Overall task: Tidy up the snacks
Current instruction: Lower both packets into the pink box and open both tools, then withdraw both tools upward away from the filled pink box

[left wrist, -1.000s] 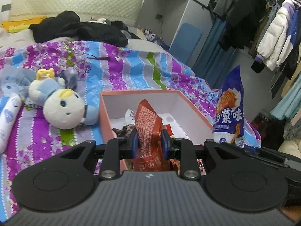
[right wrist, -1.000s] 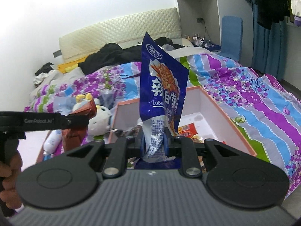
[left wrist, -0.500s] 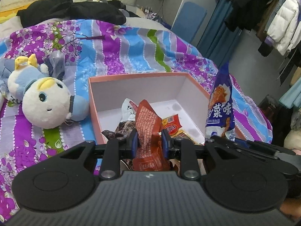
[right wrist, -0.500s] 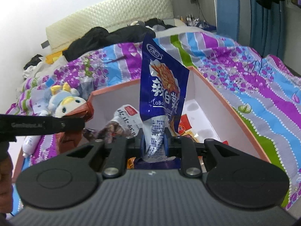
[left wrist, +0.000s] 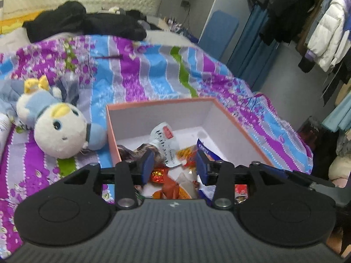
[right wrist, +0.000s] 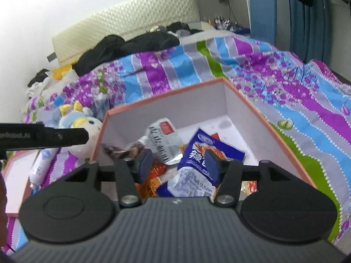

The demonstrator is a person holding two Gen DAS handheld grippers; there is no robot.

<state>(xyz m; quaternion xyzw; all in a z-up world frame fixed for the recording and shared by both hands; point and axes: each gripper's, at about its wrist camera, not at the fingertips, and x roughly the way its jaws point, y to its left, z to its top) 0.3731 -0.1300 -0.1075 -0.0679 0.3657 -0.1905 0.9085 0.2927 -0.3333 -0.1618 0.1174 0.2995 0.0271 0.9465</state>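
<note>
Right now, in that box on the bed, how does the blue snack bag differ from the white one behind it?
The blue bag is dark blue with a shrimp-like picture; the white bag is pale with black writing and a red label. The blue bag lies nearer, under the open right tool; the white bag lies farther back, toward the box wall. The white bag looks more crumpled. Both lie loose in the box, and neither is gripped.

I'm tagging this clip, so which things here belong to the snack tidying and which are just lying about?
Part of the job:
box
blue packet
white packet
orange packet
left gripper
right gripper

Lying about:
stuffed toy
black clothes
bedspread
white tube
</note>
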